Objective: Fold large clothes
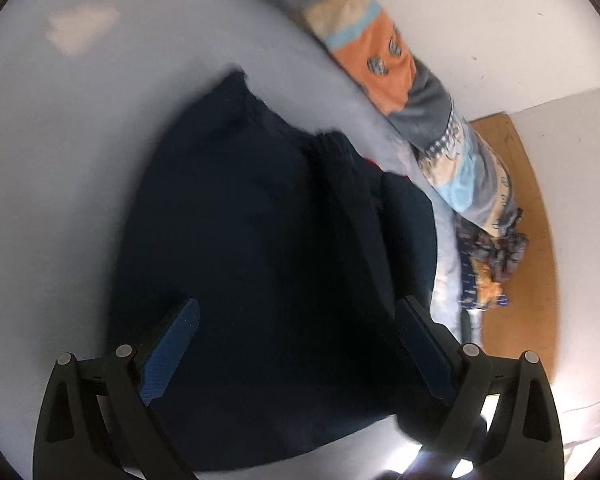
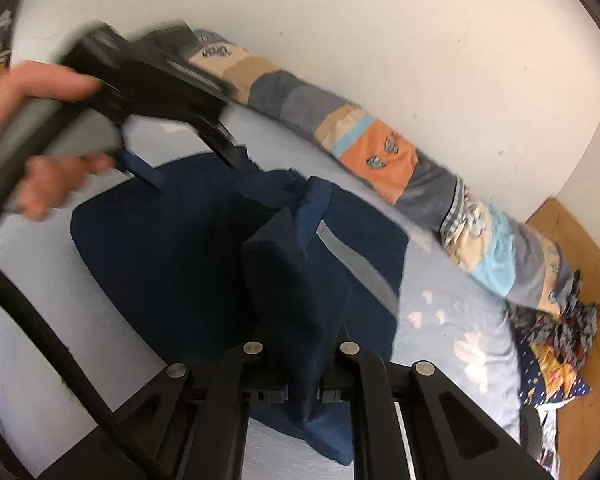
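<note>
A large navy garment (image 1: 240, 240) lies partly folded on a pale blue bed sheet (image 1: 60, 160). My left gripper (image 1: 296, 344) is open above the garment, its blue-padded fingers (image 1: 172, 348) spread wide and holding nothing. In the right wrist view the garment (image 2: 172, 248) shows a grey reflective stripe (image 2: 356, 268). My right gripper (image 2: 300, 344) is shut on a raised fold of the navy cloth. The left gripper (image 2: 188, 160) is seen there in a hand at the upper left, over the garment's far edge.
A patchwork quilt (image 2: 380, 152) runs along the white wall (image 2: 420, 40). A pile of patterned clothes (image 2: 556, 340) lies at the bed's far right end, by the wooden floor (image 2: 580, 240). A black cable (image 2: 40, 320) crosses the lower left.
</note>
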{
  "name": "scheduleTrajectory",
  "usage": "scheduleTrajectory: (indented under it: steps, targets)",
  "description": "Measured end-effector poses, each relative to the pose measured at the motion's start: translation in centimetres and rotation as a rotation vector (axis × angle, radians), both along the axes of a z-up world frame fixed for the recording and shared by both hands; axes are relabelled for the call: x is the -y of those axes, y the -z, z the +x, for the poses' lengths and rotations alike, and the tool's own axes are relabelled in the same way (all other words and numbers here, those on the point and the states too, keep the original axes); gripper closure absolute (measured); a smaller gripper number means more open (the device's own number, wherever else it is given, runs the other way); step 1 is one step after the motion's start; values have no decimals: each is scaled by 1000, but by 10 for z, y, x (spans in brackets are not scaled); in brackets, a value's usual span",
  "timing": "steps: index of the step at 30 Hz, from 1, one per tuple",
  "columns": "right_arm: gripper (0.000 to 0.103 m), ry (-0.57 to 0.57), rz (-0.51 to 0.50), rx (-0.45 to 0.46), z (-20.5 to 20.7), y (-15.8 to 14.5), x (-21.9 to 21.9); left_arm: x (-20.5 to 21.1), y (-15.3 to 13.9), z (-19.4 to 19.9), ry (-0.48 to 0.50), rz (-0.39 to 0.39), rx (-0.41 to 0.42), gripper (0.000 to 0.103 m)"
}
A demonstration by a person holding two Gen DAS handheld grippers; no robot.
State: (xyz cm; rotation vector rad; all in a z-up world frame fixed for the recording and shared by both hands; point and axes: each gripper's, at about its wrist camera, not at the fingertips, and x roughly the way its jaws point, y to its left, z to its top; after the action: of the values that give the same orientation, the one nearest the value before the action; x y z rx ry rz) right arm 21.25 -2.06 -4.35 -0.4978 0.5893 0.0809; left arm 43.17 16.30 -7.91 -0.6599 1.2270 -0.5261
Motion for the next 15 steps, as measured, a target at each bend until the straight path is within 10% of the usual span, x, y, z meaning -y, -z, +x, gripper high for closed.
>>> scheduleTrajectory:
  steps: [6,12,15]
  targets:
    - [95,-33,11,9,-3,2,6,42,-1,27,78,-207,-31,5]
    - [95,-76,-7,11,-4,10,-2,108,-14,40,202,7,-14,4]
    - [95,-73,-1,11,-4,10,-1,120,-8,43,180,115,-41,80]
